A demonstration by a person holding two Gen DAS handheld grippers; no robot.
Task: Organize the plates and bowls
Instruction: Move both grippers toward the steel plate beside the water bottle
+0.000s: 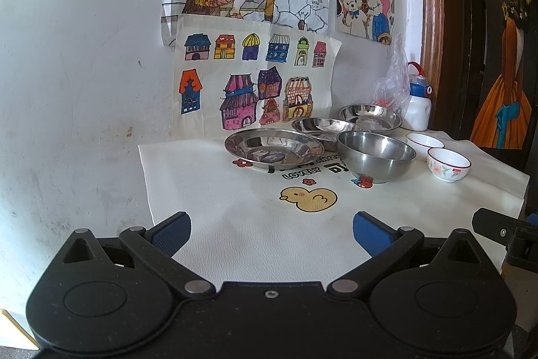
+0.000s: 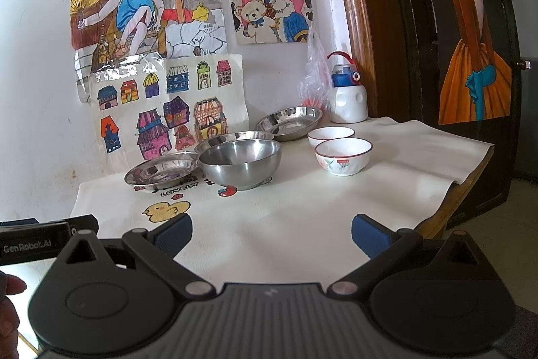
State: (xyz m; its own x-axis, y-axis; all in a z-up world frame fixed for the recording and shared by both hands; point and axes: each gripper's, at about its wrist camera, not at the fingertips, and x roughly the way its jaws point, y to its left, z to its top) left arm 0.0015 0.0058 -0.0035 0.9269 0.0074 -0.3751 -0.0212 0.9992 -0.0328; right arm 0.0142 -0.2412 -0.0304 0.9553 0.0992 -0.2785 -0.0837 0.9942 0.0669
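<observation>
**Both grippers wide, dishes untouched at back of table**

L gripper [image 1: 271,232] jaws spread wide, nothing between, over white mat [image 1: 235,224]. R gripper [image 2: 271,232] same, wide and bare. Steel bowl [image 2: 240,163] center w/ three steel plates behind/beside: left [image 2: 161,172], mid [image 2: 235,137], right [image 2: 289,121]. Two white bowls [image 2: 343,155] [image 2: 331,134] just right of steel bowl. Bottle [image 2: 349,90] at wall.
</observation>
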